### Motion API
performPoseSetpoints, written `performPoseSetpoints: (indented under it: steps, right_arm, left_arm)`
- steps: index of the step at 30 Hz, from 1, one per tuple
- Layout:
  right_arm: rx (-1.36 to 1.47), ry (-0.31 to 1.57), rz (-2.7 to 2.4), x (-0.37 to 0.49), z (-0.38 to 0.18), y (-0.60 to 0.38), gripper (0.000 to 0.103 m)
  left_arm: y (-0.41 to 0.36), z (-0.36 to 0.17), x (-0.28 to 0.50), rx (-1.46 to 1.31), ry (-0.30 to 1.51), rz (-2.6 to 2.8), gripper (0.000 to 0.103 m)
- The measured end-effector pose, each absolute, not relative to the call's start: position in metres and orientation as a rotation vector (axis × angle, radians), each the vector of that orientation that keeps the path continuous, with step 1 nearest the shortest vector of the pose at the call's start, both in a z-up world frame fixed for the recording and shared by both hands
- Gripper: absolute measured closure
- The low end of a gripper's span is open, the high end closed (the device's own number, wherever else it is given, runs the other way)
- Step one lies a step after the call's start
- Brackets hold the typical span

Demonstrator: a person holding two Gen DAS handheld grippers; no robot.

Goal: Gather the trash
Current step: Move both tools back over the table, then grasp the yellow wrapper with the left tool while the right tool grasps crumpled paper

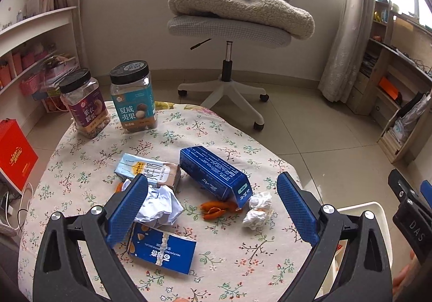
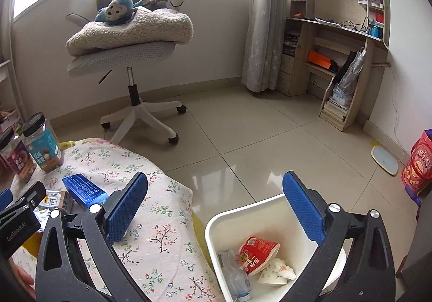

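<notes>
My left gripper (image 1: 212,210) hangs open over the floral-cloth table (image 1: 81,164). Between and just beyond its fingers lie a torn blue snack box (image 1: 164,250), a crumpled white paper (image 1: 159,206), orange peel (image 1: 217,209), a white tissue wad (image 1: 257,210), a long blue carton (image 1: 214,176) and a pale milk-tea carton (image 1: 148,169). My right gripper (image 2: 214,207) is open and empty above the white bin (image 2: 216,223) beside the table. In the bin lie a red wrapper (image 2: 256,253), a white wad (image 2: 278,272) and clear plastic (image 2: 235,272).
Two black-lidded snack jars (image 1: 132,97) (image 1: 83,105) stand at the table's far left. An office chair (image 1: 229,29) with a blanket and plush monkey stands on the tiled floor beyond. A red box (image 1: 14,153) sits left; wooden shelves (image 2: 337,40) line the right wall.
</notes>
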State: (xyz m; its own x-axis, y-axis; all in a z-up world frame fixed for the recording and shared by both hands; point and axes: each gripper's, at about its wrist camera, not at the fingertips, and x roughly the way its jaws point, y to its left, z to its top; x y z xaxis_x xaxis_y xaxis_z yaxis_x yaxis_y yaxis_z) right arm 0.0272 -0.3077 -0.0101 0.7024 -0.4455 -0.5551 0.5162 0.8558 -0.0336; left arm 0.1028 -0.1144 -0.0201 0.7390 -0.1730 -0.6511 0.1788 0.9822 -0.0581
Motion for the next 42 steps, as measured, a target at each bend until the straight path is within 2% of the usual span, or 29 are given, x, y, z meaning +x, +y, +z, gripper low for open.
performPoseSetpoints:
  steps: [16, 24, 27, 28, 29, 30, 32, 34, 36, 42]
  right_arm:
    - [0.086, 0.667, -0.383, 0.085, -0.033, -0.231, 0.007]
    - [0.096, 0.736, -0.324, 0.110, -0.053, -0.210, 0.007]
    - [0.105, 0.768, -0.283, 0.119, -0.062, -0.203, 0.007]
    - [0.108, 0.785, -0.262, 0.122, -0.066, -0.201, 0.007]
    - [0.113, 0.806, -0.232, 0.127, -0.070, -0.198, 0.007]
    - [0.119, 0.828, -0.198, 0.132, -0.075, -0.195, 0.007]
    - [0.141, 0.868, -0.121, 0.140, -0.085, -0.187, 0.007]
    - [0.156, 0.898, -0.037, 0.147, -0.093, -0.176, 0.007]
    - [0.138, 0.903, 0.042, 0.152, -0.096, -0.161, 0.007]
    - [-0.098, 0.838, 0.215, 0.149, -0.094, -0.101, 0.007]
  left_arm:
    - [-0.017, -0.057, 0.143, 0.029, 0.861, -0.021, 0.010]
    - [0.017, -0.106, 0.153, 0.139, 1.051, -0.065, 0.010]
    - [0.020, -0.121, 0.154, 0.172, 1.069, -0.098, 0.010]
    - [0.020, -0.124, 0.155, 0.180, 1.066, -0.112, 0.014]
    - [0.020, -0.127, 0.156, 0.184, 1.064, -0.133, 0.026]
    - [0.019, -0.130, 0.157, 0.190, 1.071, -0.156, 0.031]
    - [0.020, -0.133, 0.159, 0.184, 1.086, -0.200, 0.068]
    - [0.026, -0.131, 0.159, 0.142, 1.095, -0.229, 0.083]
    - [0.035, -0.123, 0.155, 0.102, 1.087, -0.243, 0.088]
    - [0.080, -0.078, 0.139, 0.013, 0.988, -0.212, 0.088]
